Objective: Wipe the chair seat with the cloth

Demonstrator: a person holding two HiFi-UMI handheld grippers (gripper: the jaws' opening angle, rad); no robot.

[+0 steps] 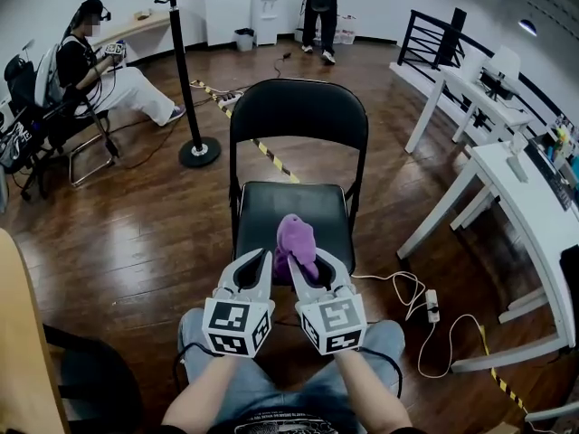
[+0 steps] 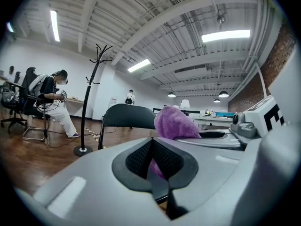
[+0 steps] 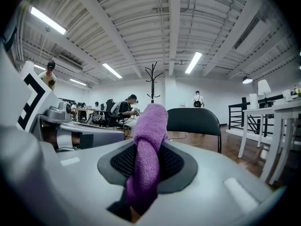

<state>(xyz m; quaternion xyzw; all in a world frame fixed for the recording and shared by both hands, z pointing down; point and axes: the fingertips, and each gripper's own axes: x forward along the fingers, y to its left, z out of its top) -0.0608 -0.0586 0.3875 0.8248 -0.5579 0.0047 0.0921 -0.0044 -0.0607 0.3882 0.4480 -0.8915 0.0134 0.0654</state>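
A black folding chair stands in front of me, its seat point(image 1: 289, 208) bare and dark. My right gripper point(image 1: 312, 262) hovers over the seat's front edge, shut on a purple cloth point(image 1: 296, 240) that bunches up out of its jaws. In the right gripper view the cloth point(image 3: 149, 140) runs pinched between the shut jaws of the right gripper point(image 3: 146, 166). My left gripper point(image 1: 260, 262) sits just beside it, shut and holding nothing. In the left gripper view the left gripper point(image 2: 151, 163) shows its pads pressed together, with the cloth point(image 2: 175, 122) and the chair back point(image 2: 127, 116) beyond.
A black coat stand point(image 1: 185, 70) rises at the back left, near a seated person point(image 1: 90, 70). White tables point(image 1: 534, 206) line the right side. A cable with a power strip point(image 1: 432, 306) lies on the wooden floor to the chair's right. Another person point(image 1: 318, 7) stands far back.
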